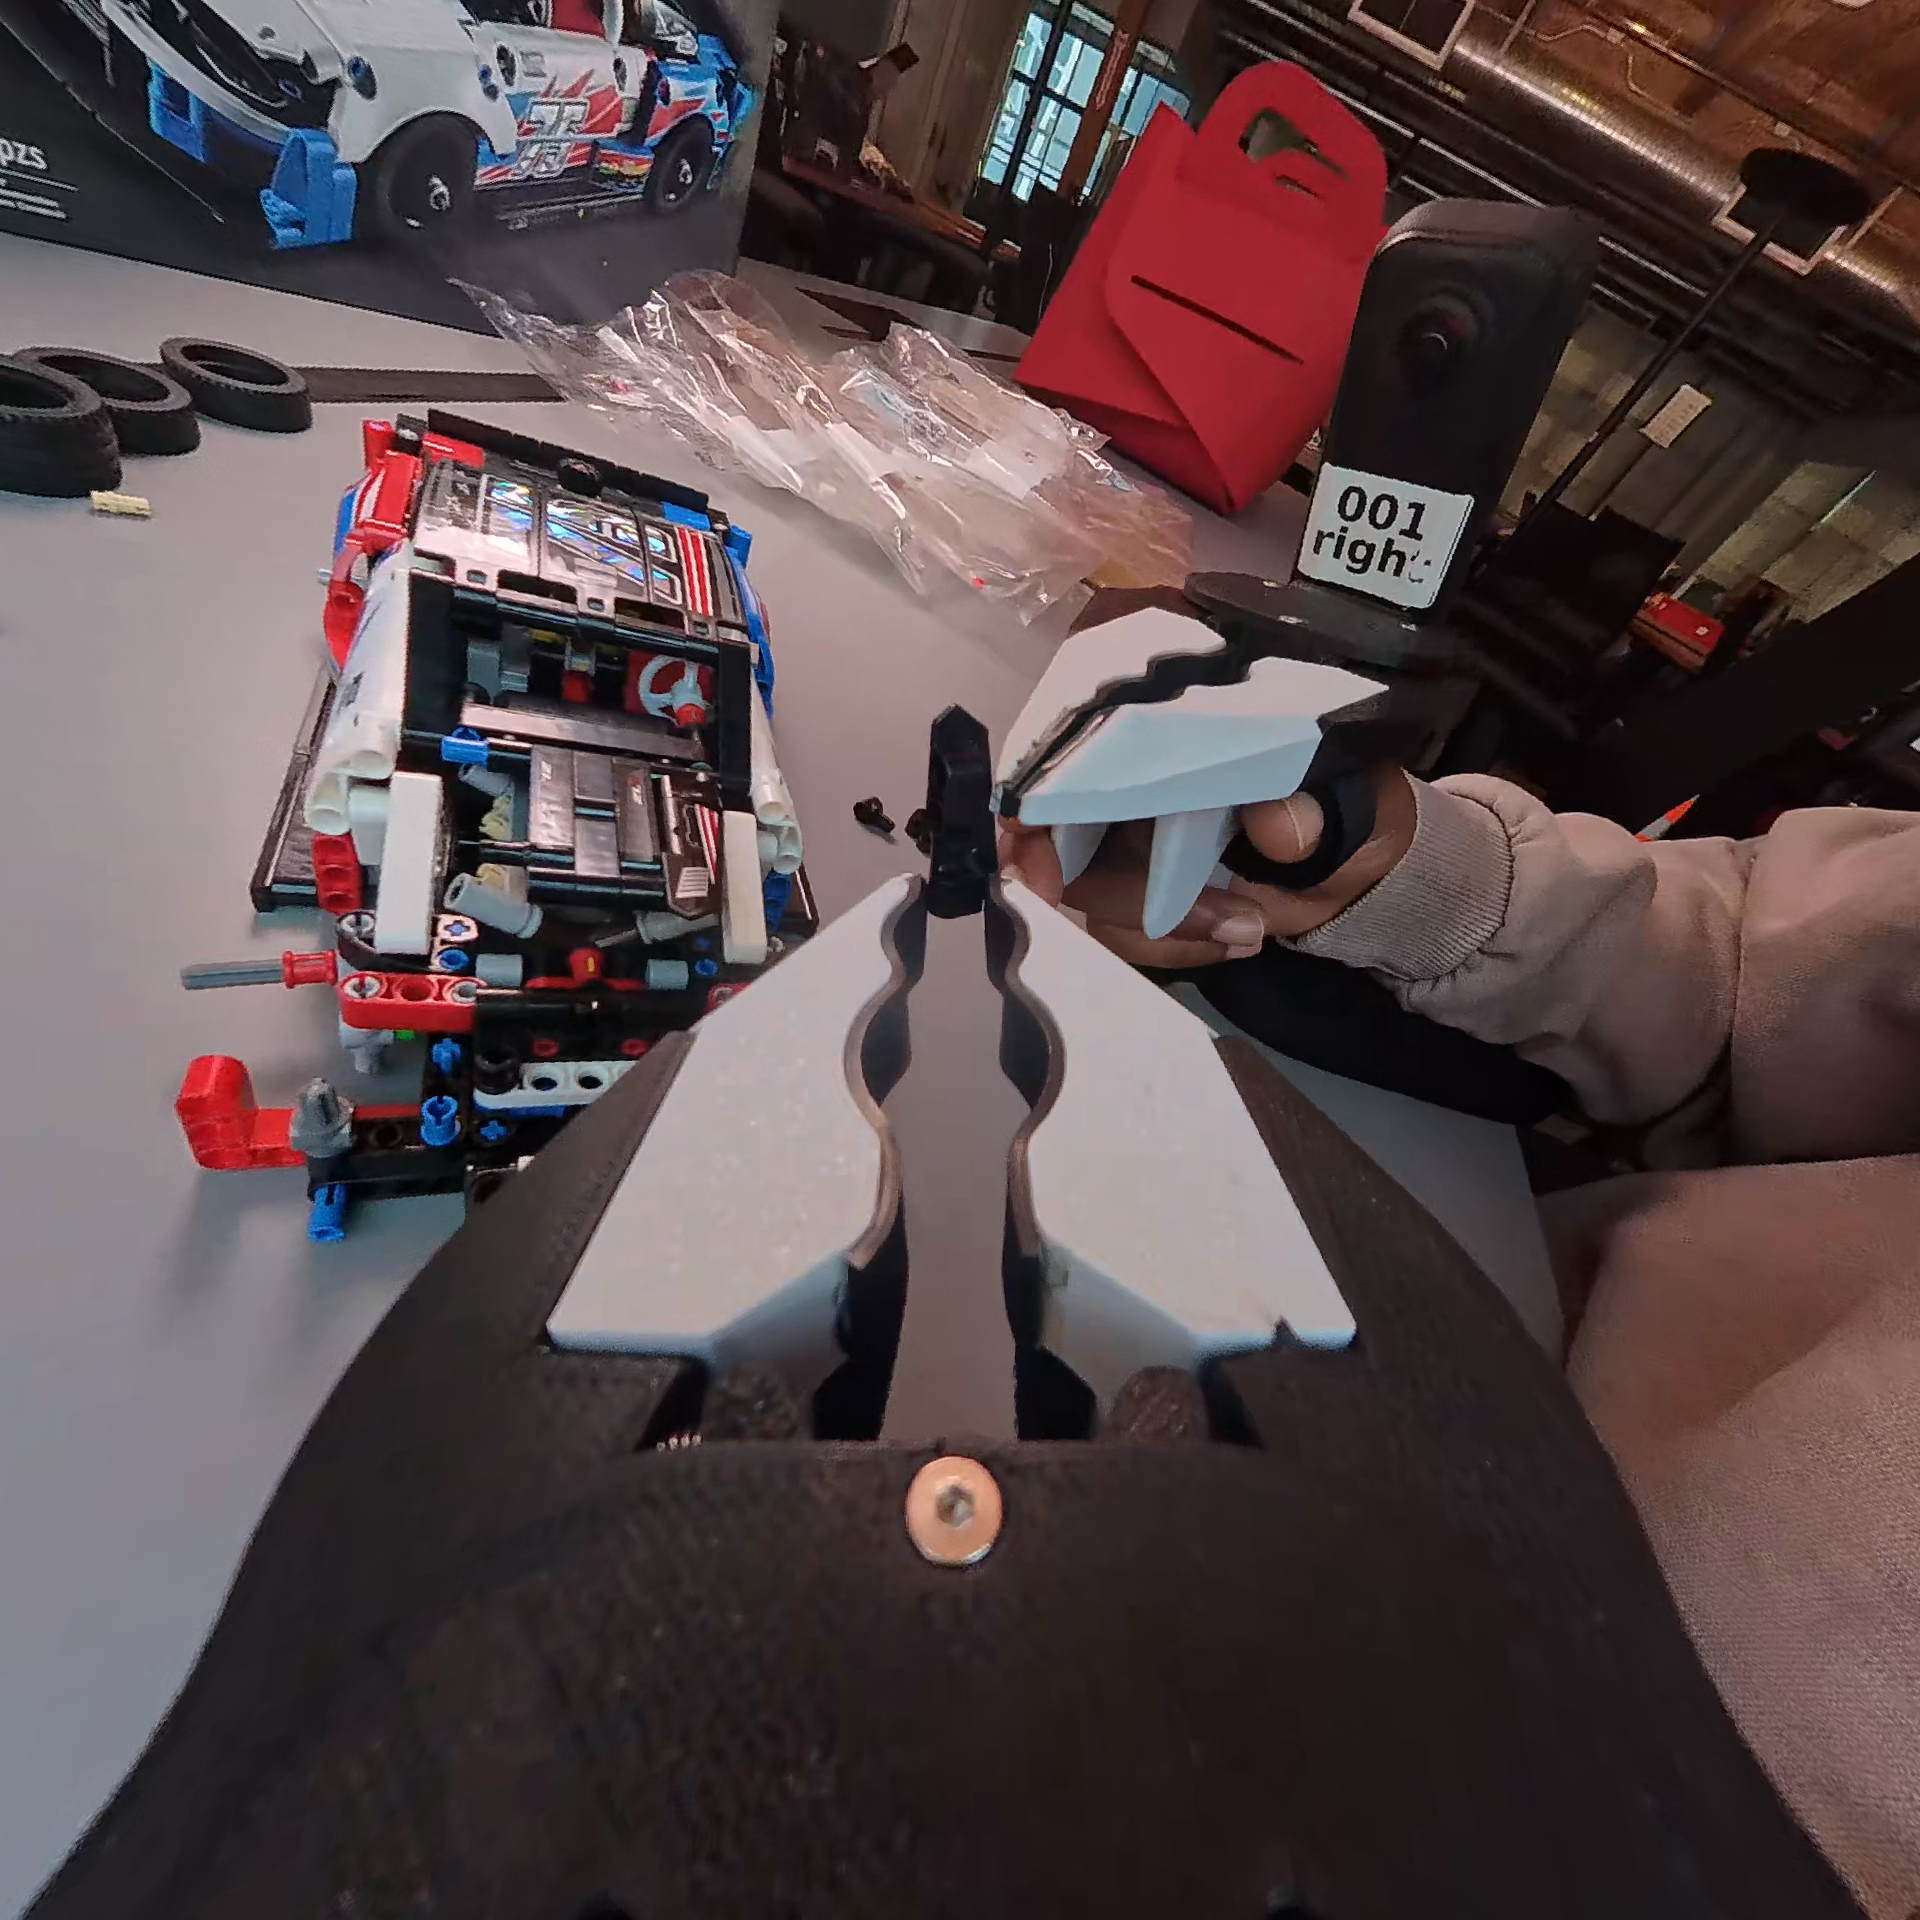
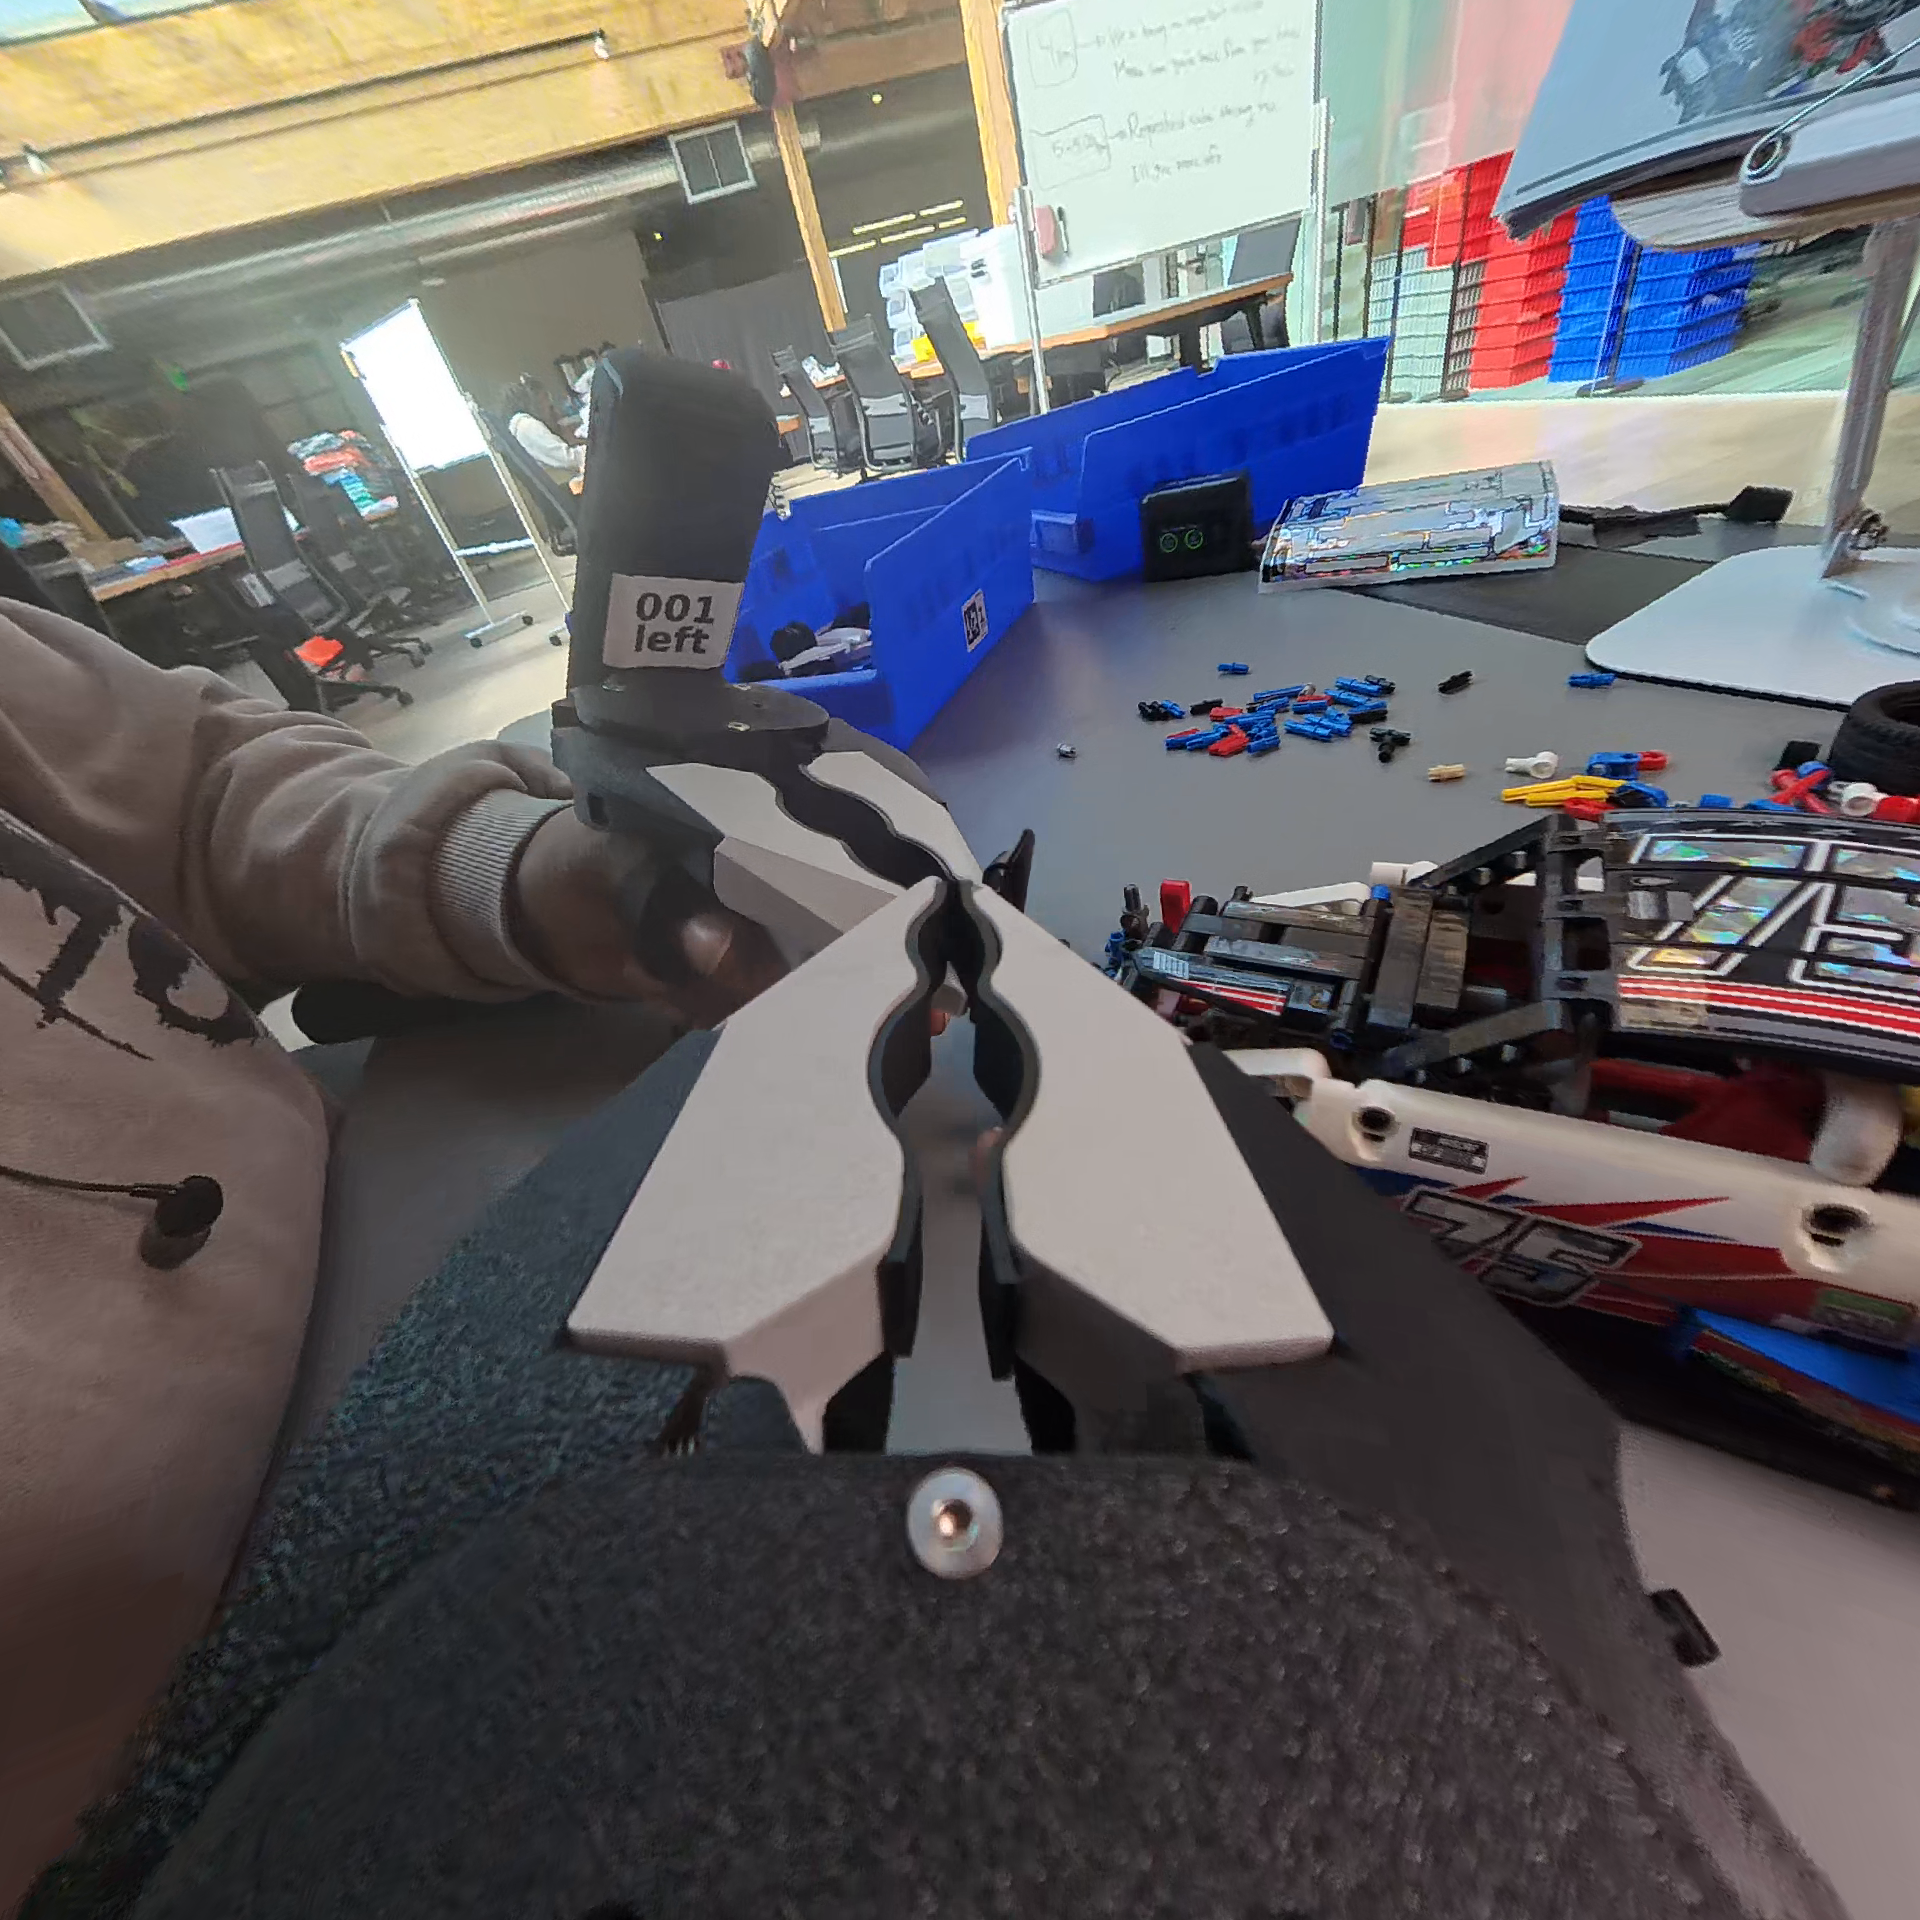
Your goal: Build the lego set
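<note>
My left gripper point(image 1: 961, 883) is shut on a small black lego piece point(image 1: 958, 800), which stands upright out of its fingertips above the grey table point(image 1: 156, 727). The piece's tip also shows in the right wrist view point(image 2: 1016, 862). My right gripper point(image 2: 956, 891) is shut, and nothing shows between its pads. In the left wrist view it point(image 1: 1003, 805) comes in from the right with its tip right beside the black piece. The partly built lego car point(image 1: 540, 748) lies on the table to the left of both grippers; it also shows in the right wrist view point(image 2: 1558, 997).
A loose black pin point(image 1: 875, 814) lies by the car. Black tyres point(image 1: 125, 400), the set's box point(image 1: 364, 125), empty plastic bags point(image 1: 831, 416) and a red paper box point(image 1: 1205, 301) lie behind. Blue bins point(image 2: 1143, 468), scattered small pieces point(image 2: 1288, 712), a sticker sheet point(image 2: 1413, 530) and a stand's base point(image 2: 1766, 623) lie farther off.
</note>
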`<state>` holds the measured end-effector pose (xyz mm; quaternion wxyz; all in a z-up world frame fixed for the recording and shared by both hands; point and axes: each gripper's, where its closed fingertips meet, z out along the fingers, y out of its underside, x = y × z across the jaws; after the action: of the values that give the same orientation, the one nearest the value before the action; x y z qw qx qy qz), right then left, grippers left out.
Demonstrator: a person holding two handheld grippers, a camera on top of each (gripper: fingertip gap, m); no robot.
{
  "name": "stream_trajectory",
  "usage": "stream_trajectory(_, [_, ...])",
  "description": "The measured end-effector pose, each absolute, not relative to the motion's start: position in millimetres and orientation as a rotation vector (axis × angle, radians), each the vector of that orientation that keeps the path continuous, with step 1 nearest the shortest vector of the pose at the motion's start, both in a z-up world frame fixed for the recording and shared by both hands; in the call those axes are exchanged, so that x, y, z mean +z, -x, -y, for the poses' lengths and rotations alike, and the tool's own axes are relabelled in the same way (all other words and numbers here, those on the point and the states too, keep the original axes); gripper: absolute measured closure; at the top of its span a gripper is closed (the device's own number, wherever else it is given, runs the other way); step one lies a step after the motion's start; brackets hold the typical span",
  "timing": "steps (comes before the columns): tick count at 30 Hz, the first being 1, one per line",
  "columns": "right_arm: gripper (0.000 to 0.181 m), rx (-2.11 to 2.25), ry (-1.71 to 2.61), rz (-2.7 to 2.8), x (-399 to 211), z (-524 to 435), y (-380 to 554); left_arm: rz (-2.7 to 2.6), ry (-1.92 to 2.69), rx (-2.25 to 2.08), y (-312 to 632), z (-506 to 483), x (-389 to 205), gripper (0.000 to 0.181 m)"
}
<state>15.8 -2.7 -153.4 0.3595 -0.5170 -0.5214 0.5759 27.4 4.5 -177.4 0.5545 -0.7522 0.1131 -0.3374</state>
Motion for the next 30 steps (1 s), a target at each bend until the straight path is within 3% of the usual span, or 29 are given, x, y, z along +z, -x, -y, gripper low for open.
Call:
stream_trajectory(8, [0.181,1.484,1.306,1.309,-147,-2,-20,-0.254,1.764,-0.772,-22,-5,-176,0.172])
stream_trajectory(14, [0.155,1.552,1.414,1.208,-146,-17,-19,-0.233,1.706,-0.783,-17,-5,-166,0.172])
stream_trajectory(18, [0.179,1.594,1.407,1.253,-149,-4,-12,-0.271,1.714,-0.781,-25,-3,-169,0.172])
stream_trajectory(25, [0.181,1.709,1.476,1.218,-148,-8,-17,-0.278,1.708,-0.847,-29,0,-168,0.174])
stream_trajectory(30, [0.181,1.931,1.608,1.157,-148,-10,-24,-0.278,1.696,-0.895,-26,2,-165,0.165])
